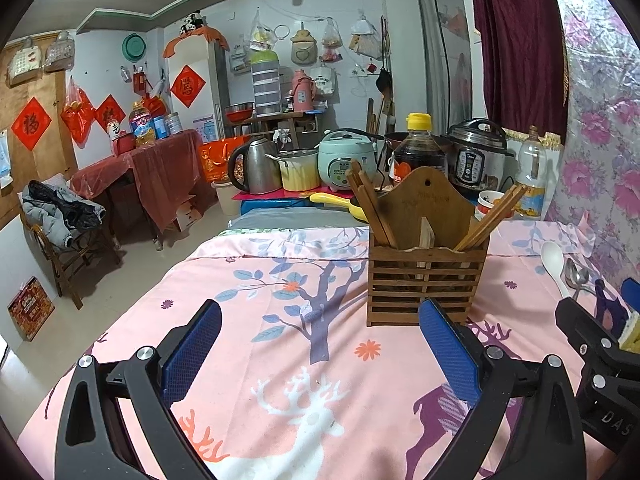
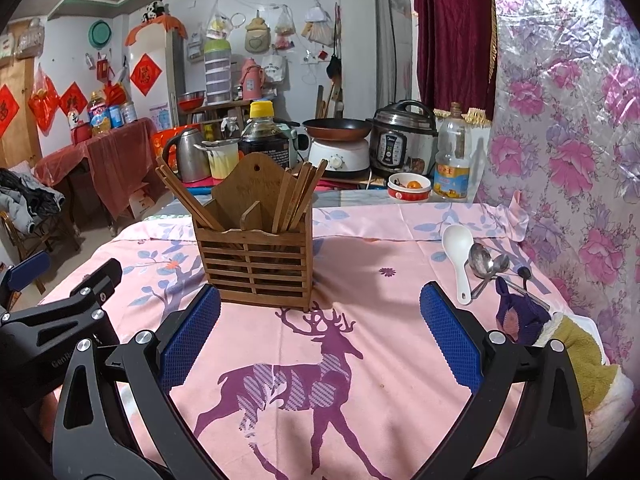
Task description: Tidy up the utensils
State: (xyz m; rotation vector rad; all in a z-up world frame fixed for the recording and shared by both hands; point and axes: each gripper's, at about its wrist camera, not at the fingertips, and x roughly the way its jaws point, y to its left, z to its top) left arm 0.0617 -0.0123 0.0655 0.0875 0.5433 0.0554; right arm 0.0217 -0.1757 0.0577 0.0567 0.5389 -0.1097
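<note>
Both claws, the left claw (image 1: pixel 320 356) and the right claw (image 2: pixel 320 336), hang spread and empty. The wooden holder (image 2: pixel 256 256), just ahead of them, already carries chopsticks (image 2: pixel 298 196); the white spoon (image 2: pixel 460 256) and metal spoons (image 2: pixel 486 264) lie loose on the desk (image 2: pixel 380 360), right of the right claw, so sorting seems partly done.

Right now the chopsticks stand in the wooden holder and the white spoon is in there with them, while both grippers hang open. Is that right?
Not quite. The white spoon lies on the pink cloth beside the metal spoons, outside the wooden holder, as the right wrist view shows. The chopsticks do stand in the holder, and the left gripper and right gripper are open.
</note>
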